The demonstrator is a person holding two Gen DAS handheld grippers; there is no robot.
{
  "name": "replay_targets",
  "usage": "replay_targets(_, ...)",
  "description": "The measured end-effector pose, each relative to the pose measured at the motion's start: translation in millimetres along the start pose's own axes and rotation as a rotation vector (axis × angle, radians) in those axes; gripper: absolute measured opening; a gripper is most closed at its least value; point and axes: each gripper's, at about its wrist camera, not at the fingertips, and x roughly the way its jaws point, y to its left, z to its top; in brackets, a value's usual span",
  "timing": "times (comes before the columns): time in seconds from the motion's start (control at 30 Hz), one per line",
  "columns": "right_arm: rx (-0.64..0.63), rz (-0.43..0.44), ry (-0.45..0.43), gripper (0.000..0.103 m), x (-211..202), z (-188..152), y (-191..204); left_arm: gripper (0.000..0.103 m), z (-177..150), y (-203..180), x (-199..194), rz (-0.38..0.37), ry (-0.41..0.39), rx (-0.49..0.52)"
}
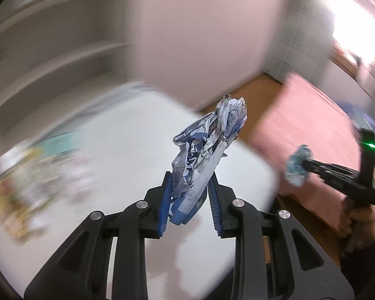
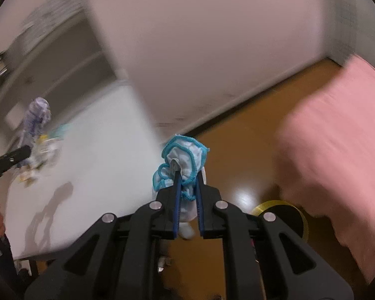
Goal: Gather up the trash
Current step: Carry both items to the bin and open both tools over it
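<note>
Trash fills both of my grippers, and most of the scene around them is smeared with blur. My left gripper (image 1: 188, 200) is clamped on a crumpled wrapper (image 1: 207, 150), silvery foil printed in blue and white, gripped at its lower end so the rest stands up above a white table (image 1: 112, 150). It looks very light and thin, springy rather than stiff, and slick on its foil face, so I judge a pinch across the thickest bunched folds to be the safest hold. My right gripper (image 2: 187, 195) is squeezed tight on a scrunched cloth piece (image 2: 185, 165), white with a bright blue stitched edge, held over a brown wooden floor (image 2: 237, 135) just past the table's edge. It seems soft, limp and weightless, easy to compress, and best taken through the middle of the wad so no loose frill slips free. More litter (image 1: 30, 180) lies blurred on the table's far side. A pink fabric surface (image 2: 337, 137) sits to the right.
</note>
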Motion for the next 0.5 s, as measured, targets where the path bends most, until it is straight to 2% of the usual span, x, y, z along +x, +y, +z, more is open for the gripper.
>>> replay_targets(0.1, 0.118, -0.099, 0.027, 0.011, 1, -24, -71, 0.028, 9, -76, 55, -0.128, 0.08, 0.131)
replay_targets(0.17, 0.184, -0.133, 0.054, 0.011, 5, -39, -107, 0.028, 9, -118, 88, -0.206, 0.142, 0.194)
replay_targets(0.27, 0.239, -0.18, 0.091, 0.011, 16, -59, -146, 0.028, 4, -172, 140, -0.278, 0.236, 0.27)
replay_targets(0.37, 0.294, -0.201, 0.157, 0.011, 38, -80, -183, 0.028, -3, -213, 187, -0.3, 0.305, 0.351)
replay_targets(0.5, 0.338, -0.188, 0.229, 0.011, 69, -100, -208, 0.028, -18, -253, 242, -0.301, 0.393, 0.423)
